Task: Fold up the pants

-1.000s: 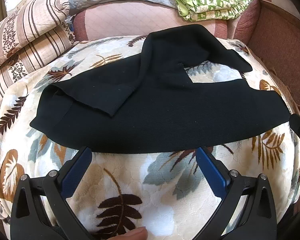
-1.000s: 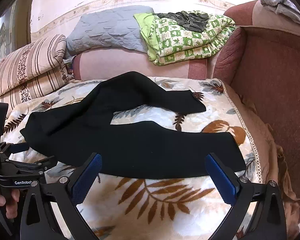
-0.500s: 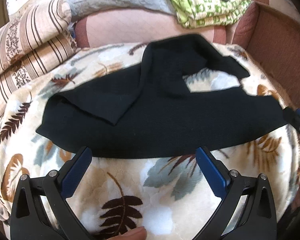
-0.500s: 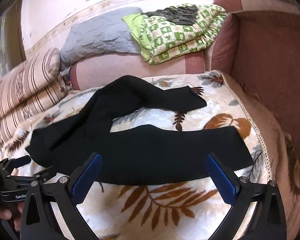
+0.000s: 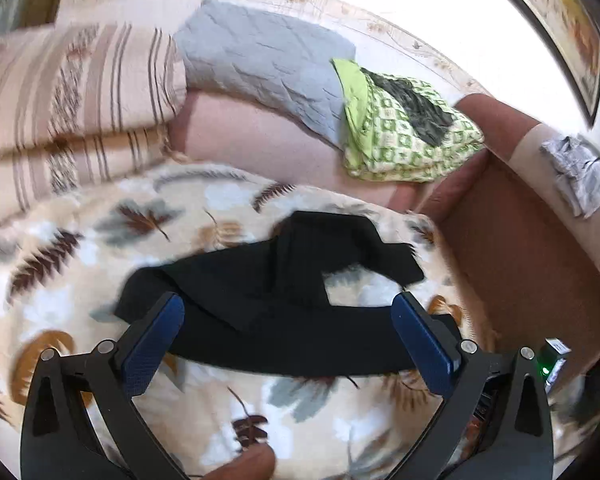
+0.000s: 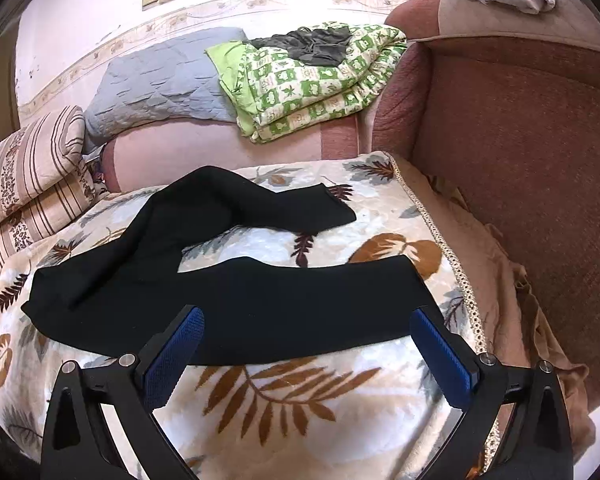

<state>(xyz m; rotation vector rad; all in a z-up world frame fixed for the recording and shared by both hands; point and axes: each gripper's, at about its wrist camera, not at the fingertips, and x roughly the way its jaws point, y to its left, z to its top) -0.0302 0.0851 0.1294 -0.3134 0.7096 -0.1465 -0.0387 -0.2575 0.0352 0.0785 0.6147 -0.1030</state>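
Blue-padded fingers of the left gripper [image 5: 288,332] and right gripper [image 6: 306,346] fill the lower frame, jaws wide apart, holding nothing. Beyond them, mid-frame, black pants [image 6: 228,284] lie spread on the leaf-print blanket [image 6: 292,392], legs splayed rightward. Upper centre sits a green checked quilt [image 6: 312,84].

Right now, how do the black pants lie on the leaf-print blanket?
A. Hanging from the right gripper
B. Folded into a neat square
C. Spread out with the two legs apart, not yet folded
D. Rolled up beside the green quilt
C: the black pants lie flat on the leaf-print blanket with blanket showing between the legs; the right gripper is open and holds nothing.
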